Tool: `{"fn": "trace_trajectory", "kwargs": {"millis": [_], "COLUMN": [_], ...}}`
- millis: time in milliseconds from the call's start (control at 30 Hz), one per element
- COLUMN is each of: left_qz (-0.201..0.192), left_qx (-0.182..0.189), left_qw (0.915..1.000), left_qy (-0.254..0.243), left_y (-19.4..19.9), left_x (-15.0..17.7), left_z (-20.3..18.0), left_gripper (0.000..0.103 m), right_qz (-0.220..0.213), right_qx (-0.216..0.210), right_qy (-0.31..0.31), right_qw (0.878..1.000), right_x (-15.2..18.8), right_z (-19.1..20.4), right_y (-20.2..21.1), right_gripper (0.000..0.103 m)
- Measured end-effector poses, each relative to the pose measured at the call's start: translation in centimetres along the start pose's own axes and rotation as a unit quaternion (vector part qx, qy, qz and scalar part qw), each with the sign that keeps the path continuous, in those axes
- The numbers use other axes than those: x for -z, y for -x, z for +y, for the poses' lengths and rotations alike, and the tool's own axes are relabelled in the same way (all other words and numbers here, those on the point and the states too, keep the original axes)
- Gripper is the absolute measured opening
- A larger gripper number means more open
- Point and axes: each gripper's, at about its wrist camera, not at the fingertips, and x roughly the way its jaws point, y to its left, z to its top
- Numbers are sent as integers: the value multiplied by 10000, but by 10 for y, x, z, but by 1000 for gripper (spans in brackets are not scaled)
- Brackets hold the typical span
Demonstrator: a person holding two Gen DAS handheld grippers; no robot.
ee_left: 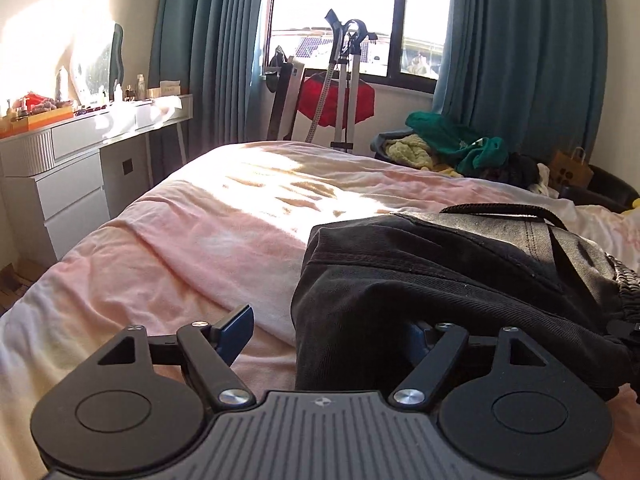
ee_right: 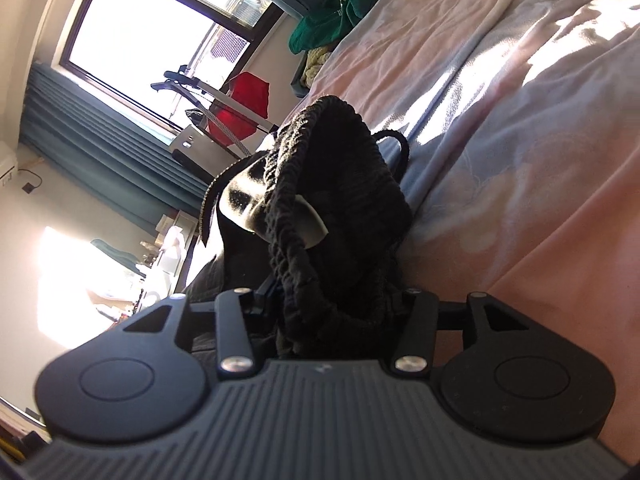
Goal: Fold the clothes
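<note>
Sunny bedroom, pink-sheeted bed (ee_left: pixel 200 240) filling the frame, and the black pants (ee_left: pixel 440 280) lie lower right, running off rightward: the left gripper (ee_left: pixel 332 336) is wide open with the hem draped over one finger, while the right gripper (ee_right: pixel 332 300) straddles the bunched waistband, can't tell if it's pinching.

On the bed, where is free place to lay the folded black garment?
Free: the sunlit pink bedspread left of the black garment, reaching toward the white dresser. Crowded: the far right edge, with the clothes pile and paper bag.
</note>
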Motion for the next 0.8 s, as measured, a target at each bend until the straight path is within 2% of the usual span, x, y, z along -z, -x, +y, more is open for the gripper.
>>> {"fn": "trace_trajectory", "kwargs": {"millis": [100, 200, 367, 467, 567, 733, 800], "left_qz": [24, 95, 176, 177, 182, 240, 339], "left_qx": [-110, -216, -229, -219, -236, -233, -92], "left_qw": [9999, 9997, 9995, 9994, 9994, 9990, 9987], "left_qy": [-18, -5, 143, 216, 202, 292, 381], "left_y": [5, 3, -2, -4, -5, -6, -9], "left_x": [-2, -1, 0, 1, 2, 1, 1], "left_z": [3, 5, 11, 10, 9, 9, 8], "left_gripper": [80, 82, 88, 88, 88, 88, 85], "right_qz": [20, 309, 466, 558, 631, 750, 680], "right_qx": [31, -52, 296, 324, 350, -3, -477], "right_qy": [19, -45, 359, 262, 274, 396, 475], "right_qw": [10000, 9995, 9978, 9976, 9970, 9964, 9954], "right_x": [1, 5, 12, 12, 11, 8, 3], "right_z": [1, 1, 10, 5, 6, 14, 24], "right_y": [4, -6, -17, -25, -35, -53, -48], "right_gripper": [74, 84, 86, 88, 95, 99, 99]}}
